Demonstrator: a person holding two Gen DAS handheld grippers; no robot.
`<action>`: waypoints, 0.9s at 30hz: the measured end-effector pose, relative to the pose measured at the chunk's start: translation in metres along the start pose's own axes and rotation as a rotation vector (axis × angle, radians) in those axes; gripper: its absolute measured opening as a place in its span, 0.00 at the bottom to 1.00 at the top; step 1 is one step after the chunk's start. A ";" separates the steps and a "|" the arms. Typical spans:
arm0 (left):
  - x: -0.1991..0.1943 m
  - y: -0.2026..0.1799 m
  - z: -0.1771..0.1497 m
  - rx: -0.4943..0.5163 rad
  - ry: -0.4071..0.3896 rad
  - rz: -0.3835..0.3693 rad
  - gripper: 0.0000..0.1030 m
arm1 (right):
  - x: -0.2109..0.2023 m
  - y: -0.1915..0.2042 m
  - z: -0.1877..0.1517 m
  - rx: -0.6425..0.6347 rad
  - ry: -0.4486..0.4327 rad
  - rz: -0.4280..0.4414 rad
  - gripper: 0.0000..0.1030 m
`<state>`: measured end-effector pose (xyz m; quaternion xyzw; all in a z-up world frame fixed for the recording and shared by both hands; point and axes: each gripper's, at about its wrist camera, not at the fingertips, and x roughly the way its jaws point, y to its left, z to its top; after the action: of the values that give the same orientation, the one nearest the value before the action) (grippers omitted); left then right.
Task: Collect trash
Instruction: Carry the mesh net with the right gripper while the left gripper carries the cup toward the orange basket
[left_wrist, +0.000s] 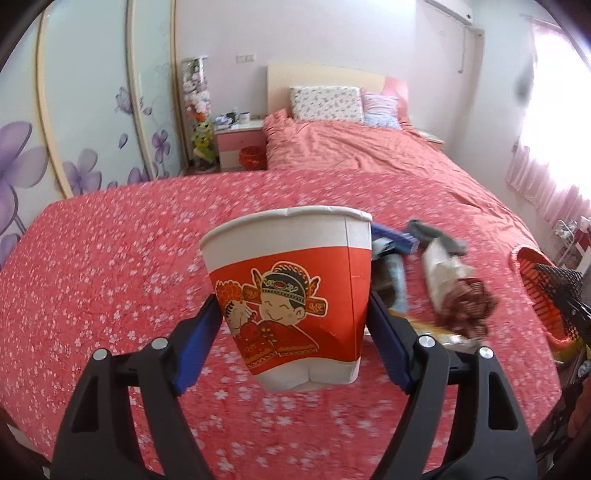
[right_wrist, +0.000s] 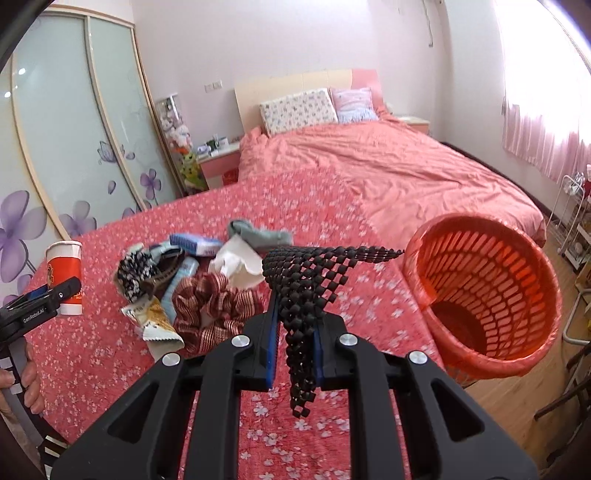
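Over on the left, the left gripper (left_wrist: 293, 314) is holding a red-and-white paper cup (left_wrist: 291, 295) upright in the air above the flowered red bedspread (left_wrist: 110, 295), its blue pads pressing the cup's two sides. From the right wrist view the same cup (right_wrist: 66, 275) is hanging well to the left of the heap.

In the middle of the spread, the pile of trash is waiting: a black-and-white crumpled wrapper (right_wrist: 135, 271), a blue-and-white packet (right_wrist: 195, 245), a yellowish snack wrapper (right_wrist: 157, 323), a crumpled white tissue (right_wrist: 238, 267), a grey sock-like cloth (right_wrist: 255, 232) at the far side and a red striped ribbon bundle (right_wrist: 214, 308) nearest.

Further right, the right gripper (right_wrist: 293, 343) is pinching a black beaded mesh piece (right_wrist: 306, 280), jaws clamped close on its narrow lower part while the top is fanning out toward the basket. At the far right, the orange slatted waste basket (right_wrist: 484, 295) is sitting tilted at the bed's edge, mouth facing us; its bottom looks dark and I cannot tell what is inside.

To my eye the job is early: two items lifted, none visibly binned, most of the heap left.
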<state>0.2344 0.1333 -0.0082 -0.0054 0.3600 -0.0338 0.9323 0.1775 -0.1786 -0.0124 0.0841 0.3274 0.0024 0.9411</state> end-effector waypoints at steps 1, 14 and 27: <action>-0.003 -0.004 0.001 0.006 -0.005 -0.008 0.74 | -0.003 0.000 0.000 -0.001 -0.007 -0.001 0.14; -0.035 -0.096 0.025 0.095 -0.058 -0.137 0.74 | -0.032 -0.021 0.009 -0.001 -0.088 -0.031 0.14; -0.023 -0.227 0.033 0.221 -0.048 -0.333 0.74 | -0.037 -0.088 0.020 0.054 -0.114 -0.124 0.14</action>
<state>0.2262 -0.0917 0.0394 0.0368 0.3259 -0.2269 0.9170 0.1564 -0.2709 0.0116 0.0888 0.2778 -0.0694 0.9540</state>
